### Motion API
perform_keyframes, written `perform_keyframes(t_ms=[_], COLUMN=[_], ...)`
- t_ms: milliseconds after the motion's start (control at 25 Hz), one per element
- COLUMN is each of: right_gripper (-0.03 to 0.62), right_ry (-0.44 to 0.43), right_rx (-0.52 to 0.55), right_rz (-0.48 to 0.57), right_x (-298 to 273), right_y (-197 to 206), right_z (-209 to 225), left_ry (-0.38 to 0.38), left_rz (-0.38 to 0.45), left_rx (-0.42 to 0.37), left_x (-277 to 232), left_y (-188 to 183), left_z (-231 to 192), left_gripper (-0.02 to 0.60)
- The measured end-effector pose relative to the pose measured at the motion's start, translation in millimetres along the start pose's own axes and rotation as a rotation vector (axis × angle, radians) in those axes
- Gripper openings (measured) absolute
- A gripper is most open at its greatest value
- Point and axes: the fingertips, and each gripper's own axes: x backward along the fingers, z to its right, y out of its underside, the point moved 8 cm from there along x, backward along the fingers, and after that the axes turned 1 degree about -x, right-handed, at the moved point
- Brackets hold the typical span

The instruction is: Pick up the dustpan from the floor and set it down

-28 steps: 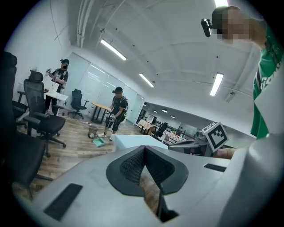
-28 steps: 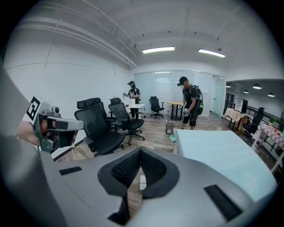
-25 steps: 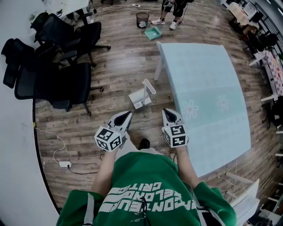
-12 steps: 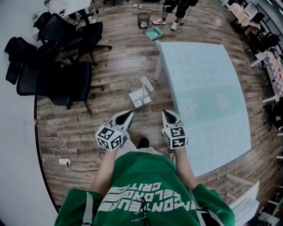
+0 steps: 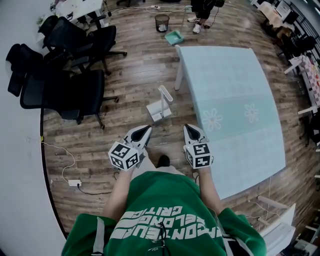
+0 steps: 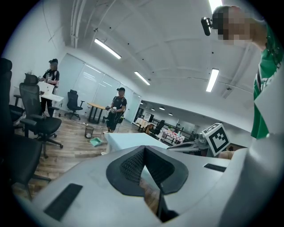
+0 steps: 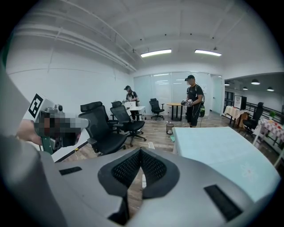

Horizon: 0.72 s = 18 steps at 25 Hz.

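Both claws were empty and clear of the target.

- Left gripper (image 5: 143,132): jaws pinched together at the tips in its own view (image 6: 144,149), nothing between the pads.
- Right gripper (image 5: 192,131): jaws likewise fully closed (image 7: 141,150), nothing held.
- The two were held side by side in front of the person's green sweatshirt (image 5: 165,210), noses aimed toward the far side and angled slightly down, above the wooden floor (image 5: 125,60).
- Dustpan (image 5: 160,106): white, sitting on the floor with its long handle sticking up. It was just beyond the grippers on the far side, roughly between their two lines and closer to the left one. Neither gripper touched it.
- Light blue table (image 5: 235,95) sat to the right of the dustpan, with its near-left leg (image 5: 178,75) close by. The right gripper hovered by that table's left edge.
- Black office chairs (image 5: 65,85) were grouped to the left, well apart from the dustpan.
- Far end: a small waste bin (image 5: 161,22), a teal pan (image 5: 174,37) on the floor beside it, and a standing person (image 5: 202,11).
- Near left: a power strip (image 5: 74,183) with its cable on the floor.
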Motion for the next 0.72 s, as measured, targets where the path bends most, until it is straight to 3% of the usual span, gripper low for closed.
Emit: perform_keyframes(t_ms=[720], right_gripper=[0.008], right_ry=[-0.004], right_rx=[0.0], right_rz=[-0.023], right_x=[1.4], right_y=[5.3], right_z=[-2.6], left_ry=[-0.001], left_rz=[-0.004], left_rx=[-0.003], left_x=[4.2], left_y=[-2.8], left_z=[-0.2], left_gripper=[0.002])
